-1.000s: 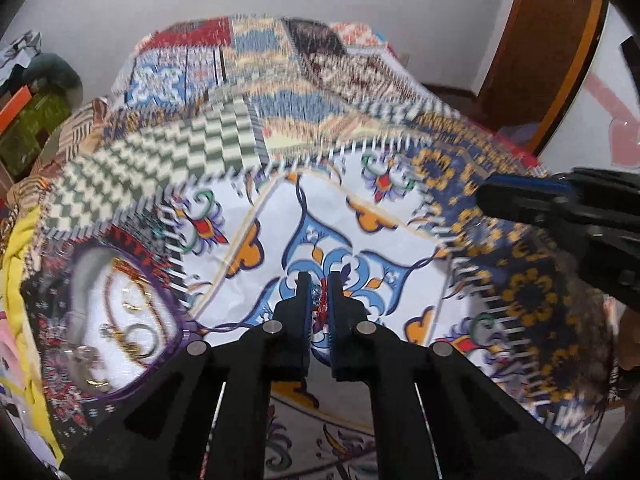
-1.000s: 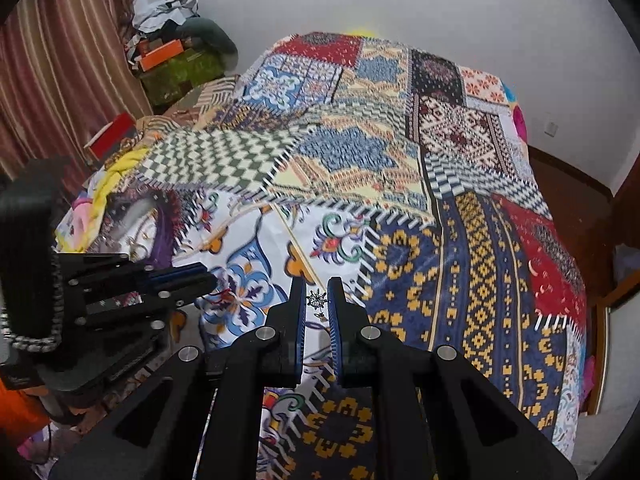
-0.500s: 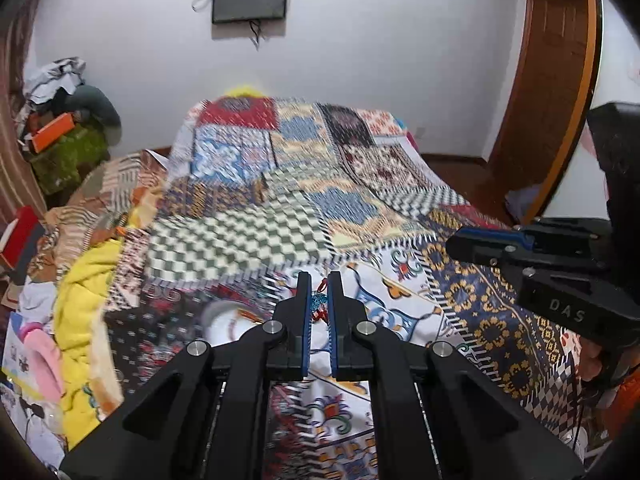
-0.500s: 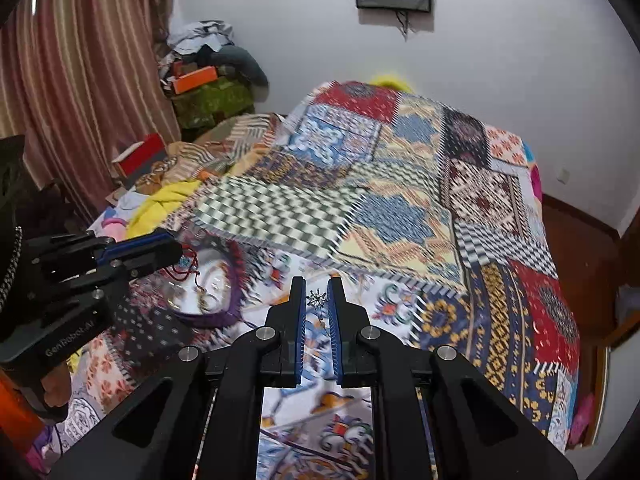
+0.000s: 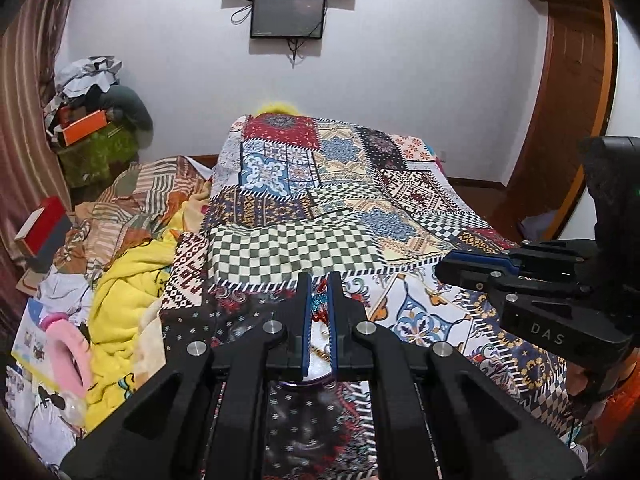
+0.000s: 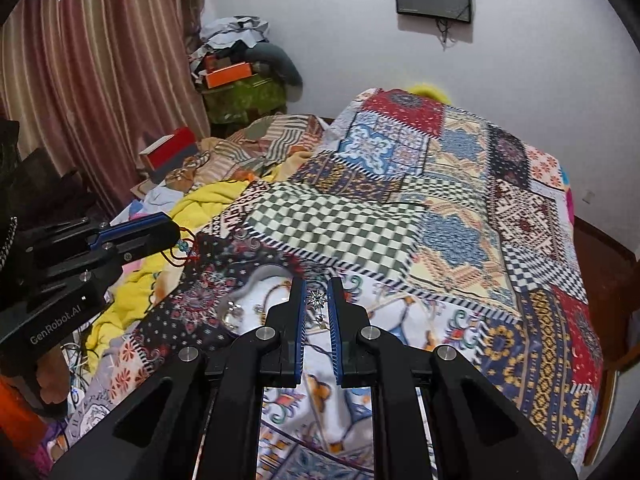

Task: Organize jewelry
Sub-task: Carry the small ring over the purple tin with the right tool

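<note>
Left gripper (image 5: pixel 319 312) pinches a red beaded cord (image 6: pixel 182 249), right gripper (image 6: pixel 317 305) a star pendant (image 6: pixel 317 300); either light hold may slip onto the patchwork bedspread (image 6: pixel 400 216).

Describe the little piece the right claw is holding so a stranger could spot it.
Start at the patchwork bedspread, then find the right claw above its white floral patch. Pinched between the blue-lined fingers is a tiny silver star-shaped charm, unlike the left claw's red-corded piece.
</note>
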`<state>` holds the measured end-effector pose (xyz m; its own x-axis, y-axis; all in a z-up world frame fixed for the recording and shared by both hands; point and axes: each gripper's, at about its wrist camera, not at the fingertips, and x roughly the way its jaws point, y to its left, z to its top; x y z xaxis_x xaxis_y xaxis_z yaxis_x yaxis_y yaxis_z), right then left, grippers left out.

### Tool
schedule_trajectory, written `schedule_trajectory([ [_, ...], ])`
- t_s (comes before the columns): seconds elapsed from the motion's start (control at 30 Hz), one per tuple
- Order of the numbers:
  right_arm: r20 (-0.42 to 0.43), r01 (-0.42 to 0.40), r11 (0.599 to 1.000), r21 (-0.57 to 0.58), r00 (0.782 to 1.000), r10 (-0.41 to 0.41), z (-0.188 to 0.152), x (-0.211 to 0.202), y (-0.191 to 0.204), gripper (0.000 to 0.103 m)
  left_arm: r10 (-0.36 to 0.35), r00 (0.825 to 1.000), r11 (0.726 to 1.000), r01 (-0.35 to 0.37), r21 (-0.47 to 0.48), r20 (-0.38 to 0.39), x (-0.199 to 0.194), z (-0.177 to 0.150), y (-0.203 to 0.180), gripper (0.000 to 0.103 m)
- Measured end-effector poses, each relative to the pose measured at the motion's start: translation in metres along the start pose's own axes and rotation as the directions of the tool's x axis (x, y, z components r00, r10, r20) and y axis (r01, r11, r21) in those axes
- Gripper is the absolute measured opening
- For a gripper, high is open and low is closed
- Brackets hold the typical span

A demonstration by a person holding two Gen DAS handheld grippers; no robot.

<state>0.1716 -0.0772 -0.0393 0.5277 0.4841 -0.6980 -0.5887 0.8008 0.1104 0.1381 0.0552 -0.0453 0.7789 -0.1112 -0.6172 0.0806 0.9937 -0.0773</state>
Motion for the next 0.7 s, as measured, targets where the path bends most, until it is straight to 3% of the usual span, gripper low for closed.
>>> schedule_trajectory([
  [0.7, -0.121, -0.065, 0.998, -0.007, 0.991, 0.063, -0.001, 0.075, 0.025, 0.01, -0.052, 0.989, 0.998, 0.046, -0.047, -0.142, 0.077, -0.032, 0.029, 0.005],
])
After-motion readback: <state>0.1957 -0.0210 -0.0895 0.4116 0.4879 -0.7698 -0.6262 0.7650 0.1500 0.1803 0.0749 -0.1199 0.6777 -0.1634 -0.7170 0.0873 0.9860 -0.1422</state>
